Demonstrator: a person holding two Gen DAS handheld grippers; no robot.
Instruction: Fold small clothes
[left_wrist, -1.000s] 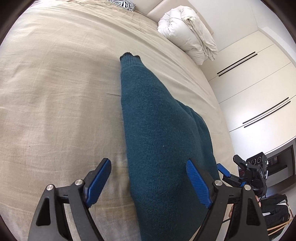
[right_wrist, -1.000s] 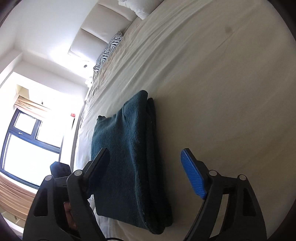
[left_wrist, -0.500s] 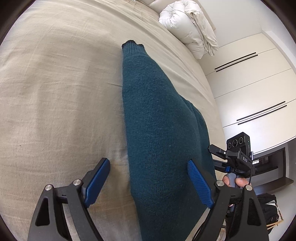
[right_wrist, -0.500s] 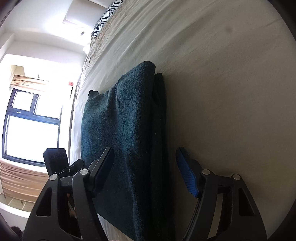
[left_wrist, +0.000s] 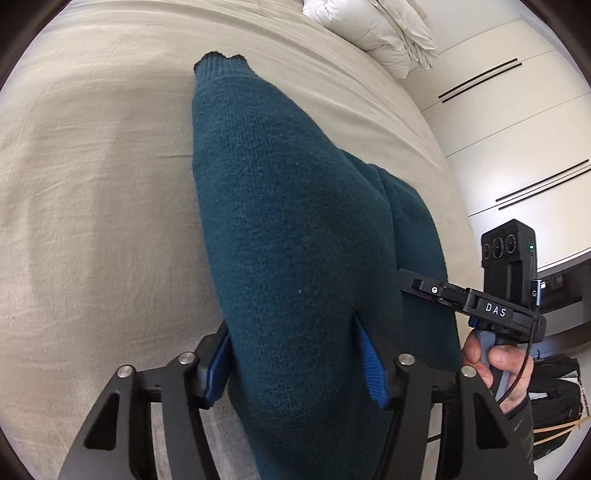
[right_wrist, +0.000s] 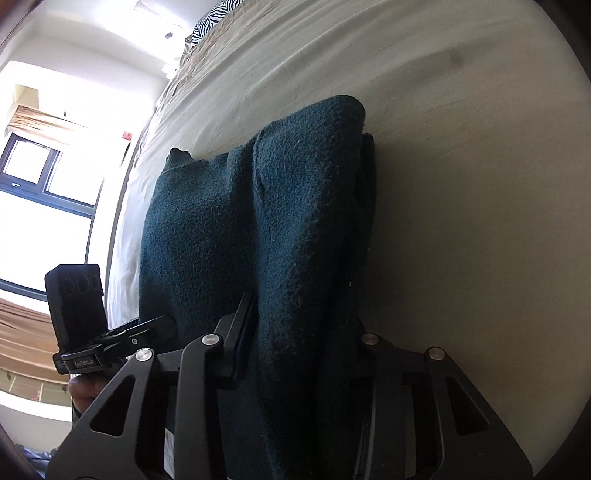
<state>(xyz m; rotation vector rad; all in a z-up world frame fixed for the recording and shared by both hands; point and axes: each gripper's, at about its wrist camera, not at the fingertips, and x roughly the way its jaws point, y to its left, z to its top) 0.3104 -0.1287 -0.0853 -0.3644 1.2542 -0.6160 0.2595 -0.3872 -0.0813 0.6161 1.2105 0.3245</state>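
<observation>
A dark teal knitted sweater (left_wrist: 295, 229) lies folded lengthwise on the beige bed (left_wrist: 92, 221). My left gripper (left_wrist: 295, 365) is shut on the near end of the sweater, its blue pads pressed into the knit. My right gripper (right_wrist: 303, 350) is shut on the other near corner of the sweater (right_wrist: 258, 229); its right finger is hidden behind the fabric. Each gripper shows in the other's view: the right one (left_wrist: 480, 306) beside the sweater's right edge, the left one (right_wrist: 110, 343) at its left edge.
A white rolled duvet (left_wrist: 373, 29) lies at the far end of the bed. White wardrobe doors (left_wrist: 517, 122) stand to the right. A zebra-print pillow (right_wrist: 210, 18) and a bright window (right_wrist: 37, 206) show in the right wrist view.
Both grippers moved forward onto the sweater's near end and closed on it; they were open a second ago.
</observation>
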